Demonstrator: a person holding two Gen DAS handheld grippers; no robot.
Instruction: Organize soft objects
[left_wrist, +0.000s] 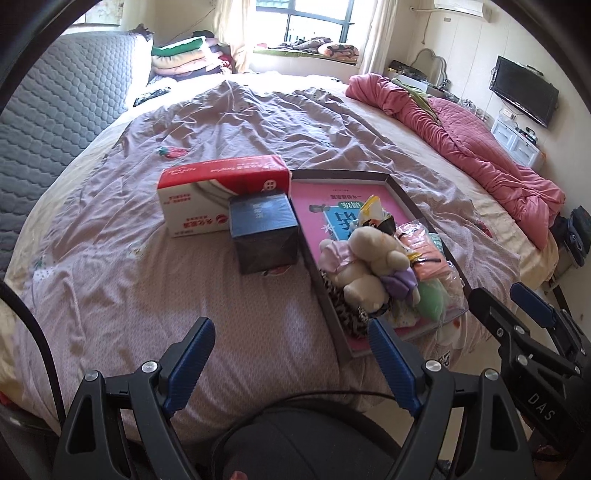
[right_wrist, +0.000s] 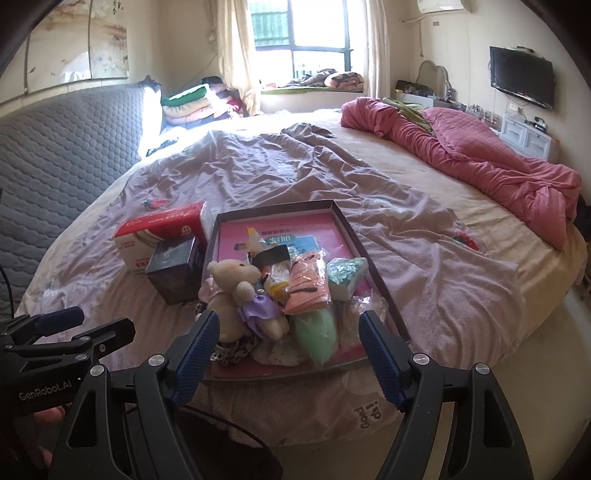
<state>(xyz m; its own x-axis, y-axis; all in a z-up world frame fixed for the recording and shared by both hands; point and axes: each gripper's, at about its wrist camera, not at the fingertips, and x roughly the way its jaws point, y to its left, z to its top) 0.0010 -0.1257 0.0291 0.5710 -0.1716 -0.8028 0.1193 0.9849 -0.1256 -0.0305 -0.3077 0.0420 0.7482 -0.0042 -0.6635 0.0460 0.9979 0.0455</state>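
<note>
A shallow dark-rimmed tray (left_wrist: 400, 192) (right_wrist: 349, 225) with a pink floor lies on the bed. Piled at its near end are a cream teddy bear in a purple dress (left_wrist: 373, 258) (right_wrist: 236, 288), a green soft item (left_wrist: 432, 299) (right_wrist: 319, 332), a peach packet (right_wrist: 306, 288), a teal packet (right_wrist: 347, 273) and a leopard-print item (left_wrist: 345, 308) (right_wrist: 236, 350). My left gripper (left_wrist: 291, 347) is open and empty, just left of the tray's near corner. My right gripper (right_wrist: 286, 338) is open and empty, in front of the pile. Each gripper shows in the other's view (left_wrist: 517, 314) (right_wrist: 92, 325).
A red-and-white tissue box (left_wrist: 221, 192) (right_wrist: 162, 236) and a dark blue box (left_wrist: 264, 232) (right_wrist: 175, 271) stand left of the tray. A rumpled pink quilt (left_wrist: 472, 140) (right_wrist: 480, 158) lies at the right. A grey quilted headboard (left_wrist: 55, 110) is at the left.
</note>
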